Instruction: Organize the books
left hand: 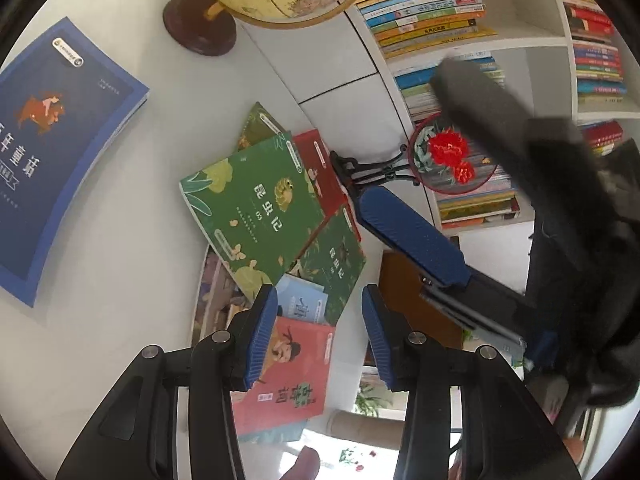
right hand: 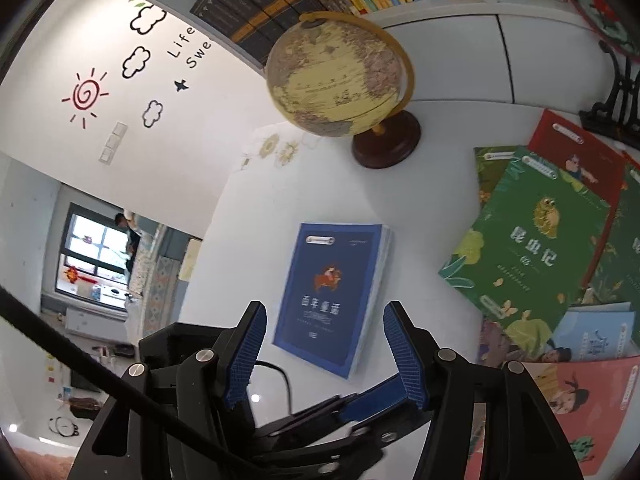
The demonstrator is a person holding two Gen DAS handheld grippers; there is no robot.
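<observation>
My two claws, left gripper (left hand: 320, 336) and right gripper (right hand: 324, 354), both spread, empty; one blue book (right hand: 336, 296) left, seven-book pile (left hand: 256, 212) right, one globe (right hand: 336, 80) far.

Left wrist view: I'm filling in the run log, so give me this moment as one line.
left gripper: open, empty, over pink book | right gripper: open, empty, before blue book | green book: tops loose pile

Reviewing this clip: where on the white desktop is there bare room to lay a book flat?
Bare patches: between the blue book and the globe base, and between the blue book and the green book. Crowded: the overlapping pile around the green book and the pink book, near the desk's edge.
</observation>
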